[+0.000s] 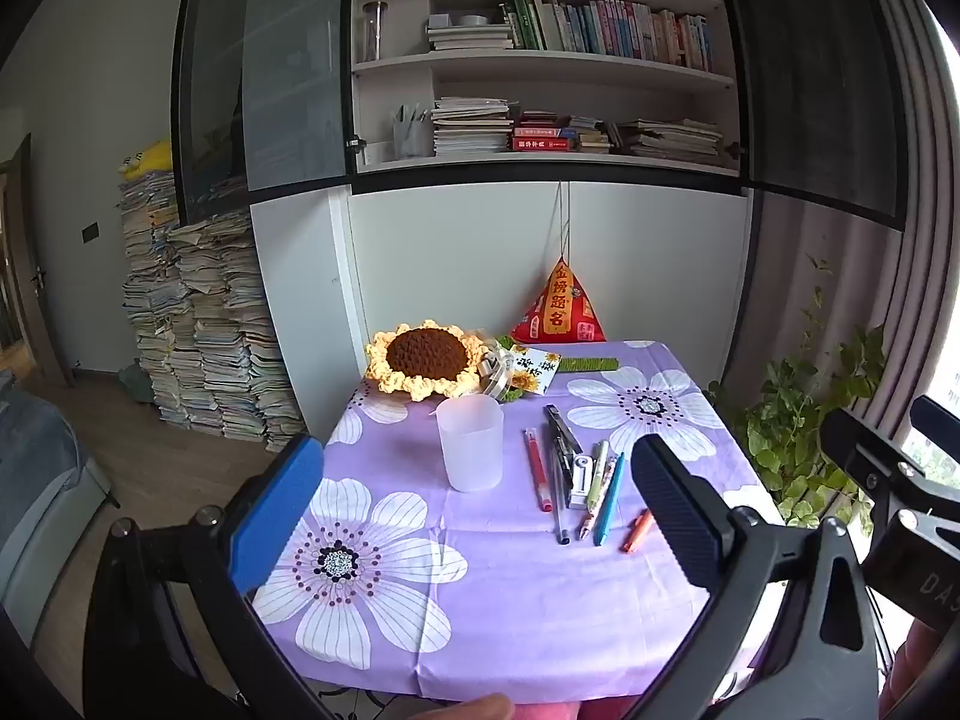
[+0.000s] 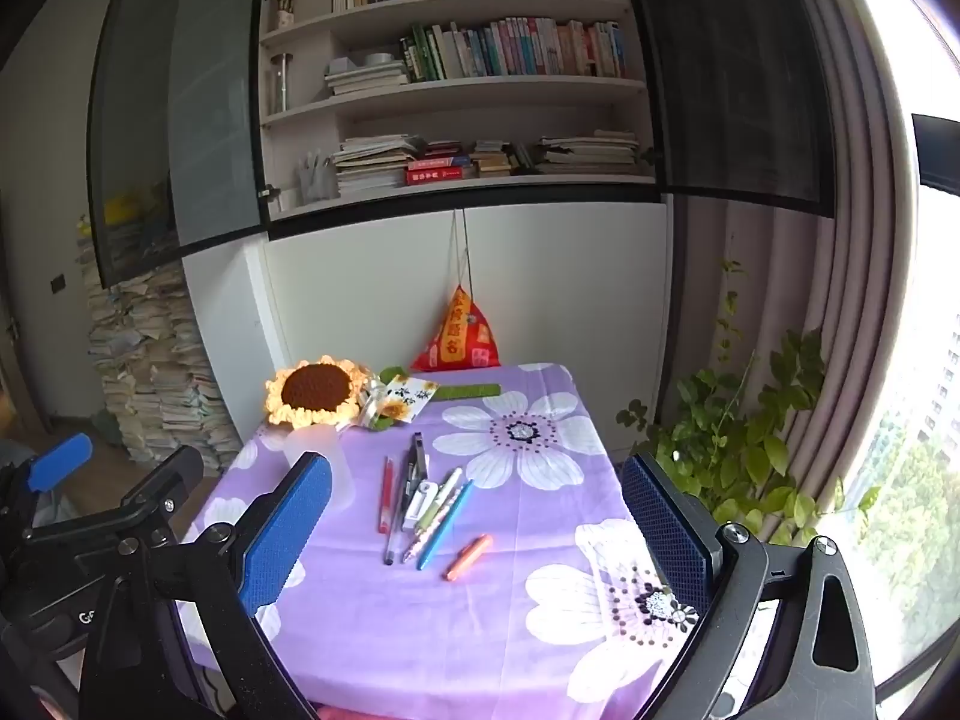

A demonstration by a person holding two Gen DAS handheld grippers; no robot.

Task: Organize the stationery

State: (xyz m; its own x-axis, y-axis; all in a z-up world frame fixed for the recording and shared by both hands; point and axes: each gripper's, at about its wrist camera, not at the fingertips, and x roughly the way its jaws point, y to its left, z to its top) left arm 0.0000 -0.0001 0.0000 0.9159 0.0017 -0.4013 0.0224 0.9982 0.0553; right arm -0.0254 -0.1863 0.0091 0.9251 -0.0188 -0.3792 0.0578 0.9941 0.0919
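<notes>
Pens (image 1: 576,480) lie loose at three o'clock of the frosted cup (image 1: 470,443). Left gripper (image 1: 480,510) and right gripper (image 2: 474,534) hover, jaws apart, empty; judged next: grasp one pen.

- In the right wrist view, the frosted cup (image 2: 324,462) at centre left is largely hidden behind the right gripper's (image 2: 480,531) blue pad.
- The worktop's (image 1: 510,630) near edge is cut off by the bottom of the frame.
- Book spines on the bookshelf (image 1: 540,66), upper centre, are too small to read.
- The card (image 1: 536,373) beside the crochet sunflower (image 1: 427,358) carries print too small to tell.
- The paper stack (image 1: 204,324) at left blurs toward the frame edge.
</notes>
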